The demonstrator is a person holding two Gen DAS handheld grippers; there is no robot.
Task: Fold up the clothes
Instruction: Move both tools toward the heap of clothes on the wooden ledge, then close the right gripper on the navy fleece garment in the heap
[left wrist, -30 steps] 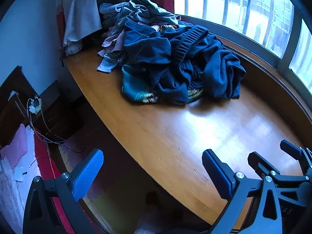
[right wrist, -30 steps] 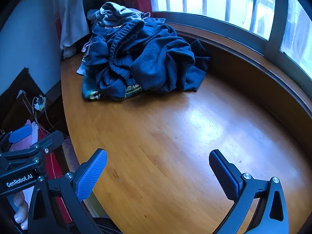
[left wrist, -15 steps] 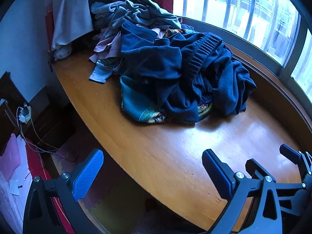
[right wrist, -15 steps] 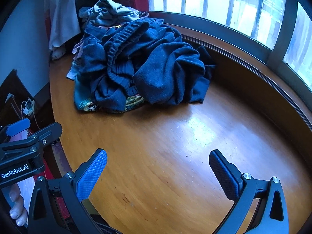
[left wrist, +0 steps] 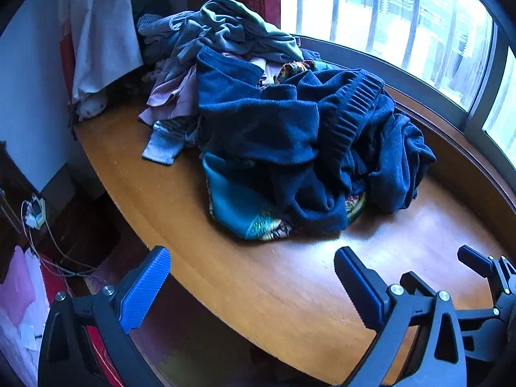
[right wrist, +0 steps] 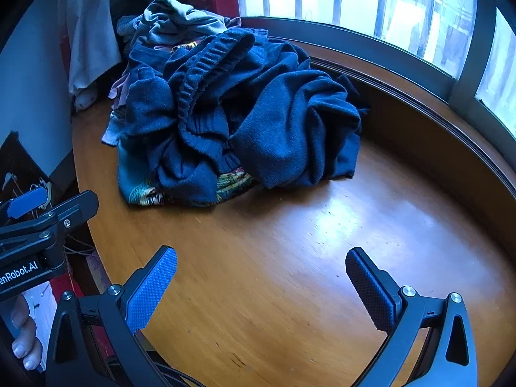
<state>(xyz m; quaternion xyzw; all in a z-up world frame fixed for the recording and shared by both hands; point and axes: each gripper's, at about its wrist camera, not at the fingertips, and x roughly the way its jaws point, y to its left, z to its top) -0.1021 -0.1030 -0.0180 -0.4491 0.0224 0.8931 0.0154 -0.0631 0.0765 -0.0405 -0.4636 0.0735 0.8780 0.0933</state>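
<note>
Here the left gripper (left wrist: 251, 277) hangs over the near edge of the wooden desk (left wrist: 290, 290), its jaws spread wide with nothing between them. Farther in, toward the desk's far left corner and the window (left wrist: 403, 16) side, lies the heap of clothes (left wrist: 283, 122): a dark blue knitted sweater (right wrist: 258, 109) sprawls on top, a teal patterned cloth (left wrist: 238, 206) peeks out at the heap's near edge, and grey and pink garments (left wrist: 180, 96) are bunched behind. A white cloth (left wrist: 96, 32) hangs at the far left. The right gripper (right wrist: 261, 277) hovers above bare wood near the desk's near edge, jaws also wide and empty, well apart from the heap.
</note>
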